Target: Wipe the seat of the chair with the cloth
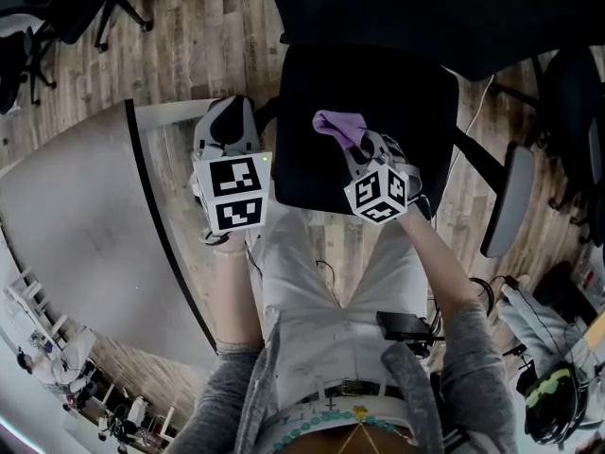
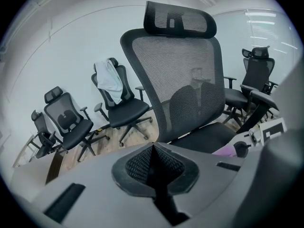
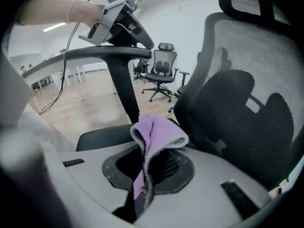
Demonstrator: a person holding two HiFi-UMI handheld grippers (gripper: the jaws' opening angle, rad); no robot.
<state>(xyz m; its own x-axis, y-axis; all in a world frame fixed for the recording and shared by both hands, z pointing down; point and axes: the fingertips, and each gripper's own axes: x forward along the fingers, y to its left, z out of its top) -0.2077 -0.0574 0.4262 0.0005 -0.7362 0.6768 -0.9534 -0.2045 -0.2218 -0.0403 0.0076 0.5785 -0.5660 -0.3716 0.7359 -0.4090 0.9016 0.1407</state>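
The person stands at the front edge of the black padded seat (image 1: 378,93) of a black mesh-backed office chair (image 2: 183,75), both forearms reaching forward and down. The right gripper (image 3: 149,167) is held over the seat's front half, its jaws clamped on a purple fleecy cloth (image 3: 156,132). The cloth stands up folded from between them, above the cushion. The left gripper (image 2: 153,151) hangs just beside the seat's left edge, over the black armrest (image 3: 107,55), with its jaws pressed together on nothing. A grey curved tabletop (image 1: 85,225) lies close on the left over the wooden plank floor (image 1: 189,36). Other black office chairs (image 2: 66,122) stand behind, and one carries a white garment (image 2: 109,80).
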